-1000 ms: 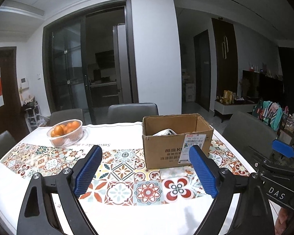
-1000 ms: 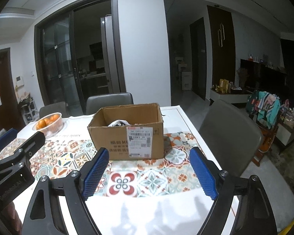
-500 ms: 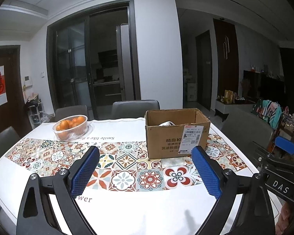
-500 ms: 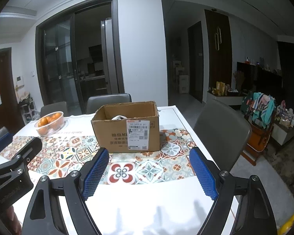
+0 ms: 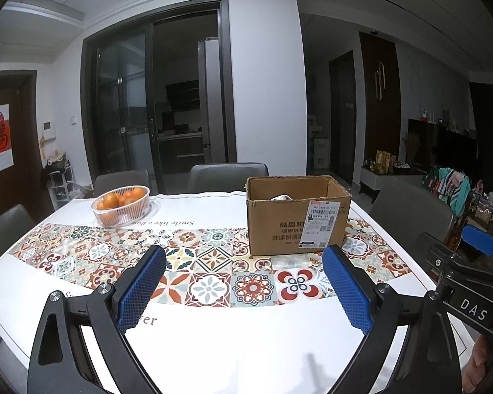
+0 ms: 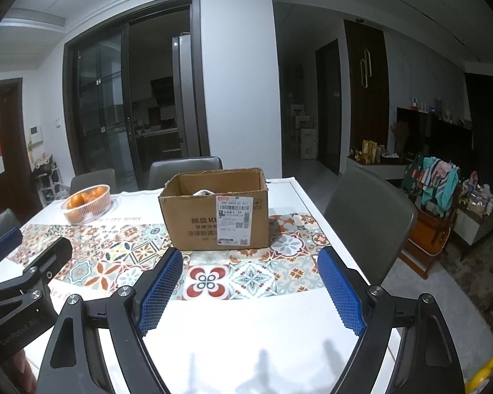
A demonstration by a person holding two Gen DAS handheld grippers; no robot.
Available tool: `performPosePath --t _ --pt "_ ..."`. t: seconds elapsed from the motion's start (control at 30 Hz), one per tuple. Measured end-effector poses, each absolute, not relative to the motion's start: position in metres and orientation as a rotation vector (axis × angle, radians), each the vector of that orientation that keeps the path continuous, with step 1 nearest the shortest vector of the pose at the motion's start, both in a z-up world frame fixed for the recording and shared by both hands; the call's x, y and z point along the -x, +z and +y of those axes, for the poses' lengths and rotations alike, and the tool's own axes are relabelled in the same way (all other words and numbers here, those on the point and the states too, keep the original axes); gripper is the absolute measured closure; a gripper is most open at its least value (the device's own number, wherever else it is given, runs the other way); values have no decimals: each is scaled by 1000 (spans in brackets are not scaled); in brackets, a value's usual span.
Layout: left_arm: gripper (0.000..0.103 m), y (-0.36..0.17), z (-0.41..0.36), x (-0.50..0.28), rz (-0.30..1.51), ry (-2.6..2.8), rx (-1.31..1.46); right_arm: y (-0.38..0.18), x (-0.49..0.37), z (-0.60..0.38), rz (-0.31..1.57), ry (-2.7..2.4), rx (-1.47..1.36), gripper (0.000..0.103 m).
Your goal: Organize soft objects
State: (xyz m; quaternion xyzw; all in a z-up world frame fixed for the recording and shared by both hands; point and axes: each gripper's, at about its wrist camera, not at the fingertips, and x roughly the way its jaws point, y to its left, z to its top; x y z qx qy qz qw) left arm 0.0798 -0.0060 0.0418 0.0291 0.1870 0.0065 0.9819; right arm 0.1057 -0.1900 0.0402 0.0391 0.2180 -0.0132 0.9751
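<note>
Because both grippers hover empty over the near table edge, well short of the open brown cardboard box (image 5: 297, 216), their jaws gape wide; a pale soft item (image 6: 203, 192) already lies inside it, apparently stowed.

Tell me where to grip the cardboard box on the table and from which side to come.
Judging by its open top, grip the cardboard box by one upright wall: one finger inside, one outside, coming from above. The near wall faces the right gripper, but the whole box looks wider than its open jaws.
</note>
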Motion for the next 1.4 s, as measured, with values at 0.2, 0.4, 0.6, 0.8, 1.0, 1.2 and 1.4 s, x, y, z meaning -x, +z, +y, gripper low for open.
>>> performPosePath --t 0.2,0.4,0.6,0.8,1.0,1.2,1.4 --pt "2 41 -6 -74 368 30 -61 42 -102 -189 435 -24 -78 18" --pt "0 40 -6 -72 369 29 -62 42 -97 -189 433 -24 -78 18" --pt "0 39 -7 -71 372 32 -69 43 -96 -189 435 -26 -79 18" --pt "0 39 -9 -72 375 28 -67 42 -96 -190 440 -23 -85 18" --pt "0 38 -10 -71 378 30 -65 42 -96 -191 443 -22 -86 18" --pt "0 38 -9 -70 378 31 -63 41 -95 -191 441 -19 -83 18" --pt "0 38 -9 -70 377 30 -61 40 -96 -191 443 -20 -82 18"
